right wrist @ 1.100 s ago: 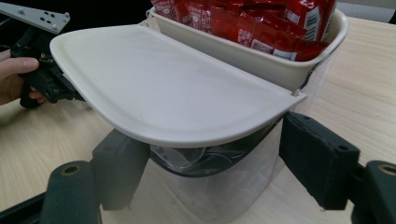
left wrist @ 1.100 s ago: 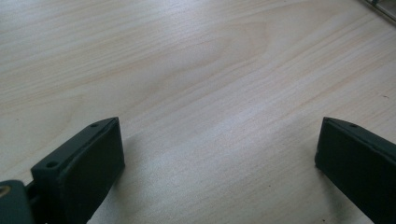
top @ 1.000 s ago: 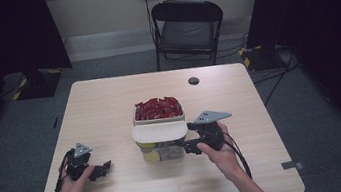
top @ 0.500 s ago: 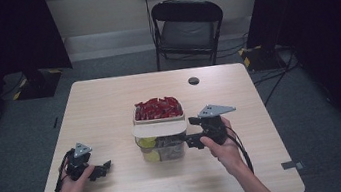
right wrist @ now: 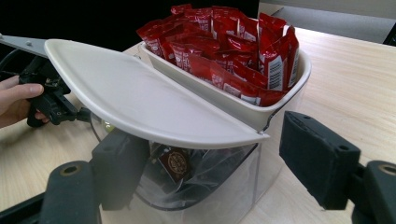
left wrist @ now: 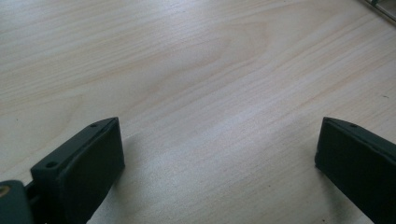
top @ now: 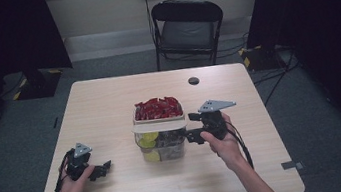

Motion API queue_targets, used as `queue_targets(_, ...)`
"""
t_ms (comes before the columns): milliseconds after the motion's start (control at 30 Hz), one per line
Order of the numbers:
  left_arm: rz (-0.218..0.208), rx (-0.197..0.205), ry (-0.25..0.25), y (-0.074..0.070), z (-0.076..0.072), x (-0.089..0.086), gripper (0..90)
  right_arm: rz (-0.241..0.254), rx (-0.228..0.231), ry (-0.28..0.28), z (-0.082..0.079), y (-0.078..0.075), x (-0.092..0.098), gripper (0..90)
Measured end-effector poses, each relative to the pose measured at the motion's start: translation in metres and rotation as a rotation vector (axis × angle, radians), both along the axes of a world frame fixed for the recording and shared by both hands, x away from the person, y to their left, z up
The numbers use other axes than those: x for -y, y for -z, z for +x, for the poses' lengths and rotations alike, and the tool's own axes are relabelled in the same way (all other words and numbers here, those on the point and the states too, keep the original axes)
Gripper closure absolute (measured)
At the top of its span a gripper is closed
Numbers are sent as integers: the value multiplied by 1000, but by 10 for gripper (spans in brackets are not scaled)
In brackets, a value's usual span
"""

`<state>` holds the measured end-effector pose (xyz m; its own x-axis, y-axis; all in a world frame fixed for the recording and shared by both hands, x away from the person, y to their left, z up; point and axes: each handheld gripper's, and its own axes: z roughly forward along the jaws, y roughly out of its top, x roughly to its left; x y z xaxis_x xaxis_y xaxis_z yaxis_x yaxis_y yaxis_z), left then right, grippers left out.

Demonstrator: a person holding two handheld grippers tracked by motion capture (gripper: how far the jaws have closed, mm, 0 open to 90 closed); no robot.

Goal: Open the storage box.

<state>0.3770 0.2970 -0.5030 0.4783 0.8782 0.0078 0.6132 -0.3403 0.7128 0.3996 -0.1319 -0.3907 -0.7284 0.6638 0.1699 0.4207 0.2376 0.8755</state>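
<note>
Nearest the person, the left gripper [top: 102, 169] rests low on the wooden table [top: 105, 110], near its front left. Its jaws stand wide apart in the left gripper view, bare wood between them; nothing held.

Further in, at table centre, a clear plastic container [top: 162, 146] with a white flap lid [right wrist: 140, 102] over its near half. Through the clear wall: yellow and dark packets, one dark sachet [right wrist: 173, 163] visible in the right gripper view. Its far half carries a white tray of red sachets [right wrist: 224, 42], heaped above the rim.

The right gripper [top: 188, 128] is at the container's right side, pointing at it. In the right gripper view its jaws are spread wide, straddling the container's near corner; whether the pads touch the wall cannot be told.

Beyond: a small black disc [top: 193, 80] near the table's far edge, then a black folding chair [top: 187, 28] on the grey floor.
</note>
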Motion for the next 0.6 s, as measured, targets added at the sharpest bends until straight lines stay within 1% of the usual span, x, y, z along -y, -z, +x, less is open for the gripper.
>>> queue_targets(267, 0, -4, 3, 0, 0, 0, 6, 1, -3, 4, 5, 0, 1, 244)
queue_targets(300, -16, -1, -9, 1, 0, 1, 6, 1, -2, 7, 5, -1, 2, 244)
queue_targets(333, -13, -6, -10, 0, 1, 2, 4, 3, 0, 7, 6, -2, 2, 244)
queue_targets(367, 3, -11, -2, -1, 2, 1, 5, 2, 1, 6, 7, -2, 2, 244)
queue_targets(400, 3, -11, -2, -1, 2, 1, 7, 2, 1, 6, 7, -2, 2, 244)
queue_targets(433, -14, -10, -13, 0, 2, 3, 7, 4, 1, 9, 7, -3, 2, 244)
queue_targets(467, -23, -5, -22, 0, 2, 4, 14, 5, 1, 9, 8, -3, 2, 244)
queue_targets(500, -14, -6, -15, -1, 2, 3, 28, 3, 2, 8, 8, -3, 2, 244)
queue_targets(533, -18, -4, -19, -2, 2, 4, 44, 1, 3, 9, 9, -3, 2, 244)
queue_targets(567, -22, 5, -27, -3, 3, 4, 110, 2, 1, 10, 10, -3, 2, 244)
queue_targets(600, -22, 5, -27, -3, 3, 4, 170, 2, 1, 10, 10, -3, 2, 244)
